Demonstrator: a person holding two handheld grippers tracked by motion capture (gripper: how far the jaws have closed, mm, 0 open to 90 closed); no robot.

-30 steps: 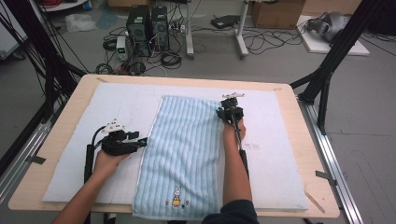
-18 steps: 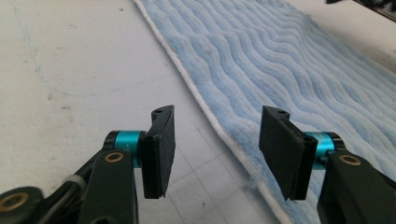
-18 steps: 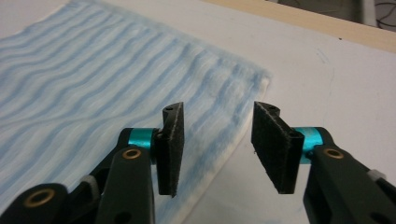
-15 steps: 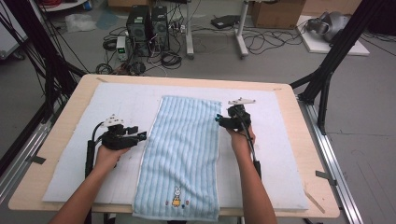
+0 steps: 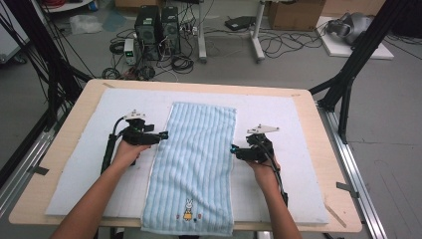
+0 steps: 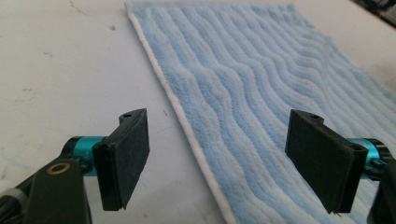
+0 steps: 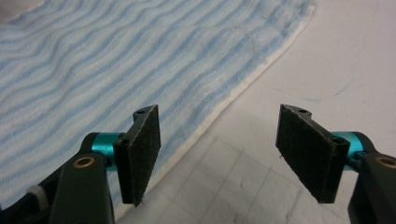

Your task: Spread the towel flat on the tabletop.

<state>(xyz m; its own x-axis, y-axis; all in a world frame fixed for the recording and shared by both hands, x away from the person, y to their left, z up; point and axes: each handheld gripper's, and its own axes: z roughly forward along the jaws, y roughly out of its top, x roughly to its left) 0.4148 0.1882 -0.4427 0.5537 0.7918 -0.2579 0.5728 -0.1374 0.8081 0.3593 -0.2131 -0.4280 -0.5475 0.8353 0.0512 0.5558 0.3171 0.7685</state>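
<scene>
A light blue striped towel (image 5: 196, 159) lies flat and lengthwise on the white mat (image 5: 293, 124), with a small rabbit stitched near its front end. My left gripper (image 5: 164, 134) points at the towel's left edge, and my right gripper (image 5: 233, 148) points at its right edge. In the left gripper view the towel (image 6: 261, 93) has its white hem running between the open jaws of the left gripper (image 6: 219, 156). The right gripper (image 7: 224, 151) straddles the towel's (image 7: 116, 60) hem too. Both pairs of jaws have just been opening, and neither presses on anything.
The mat covers most of a wooden table (image 5: 79, 109). Black frame legs (image 5: 348, 84) stand at the table's right and left. On the floor behind are computer towers (image 5: 157, 27) and loose cables.
The right gripper came back from the far part of the towel's right edge to its middle and now points left. The left gripper moved forward toward the left edge. Both stand wider open.
</scene>
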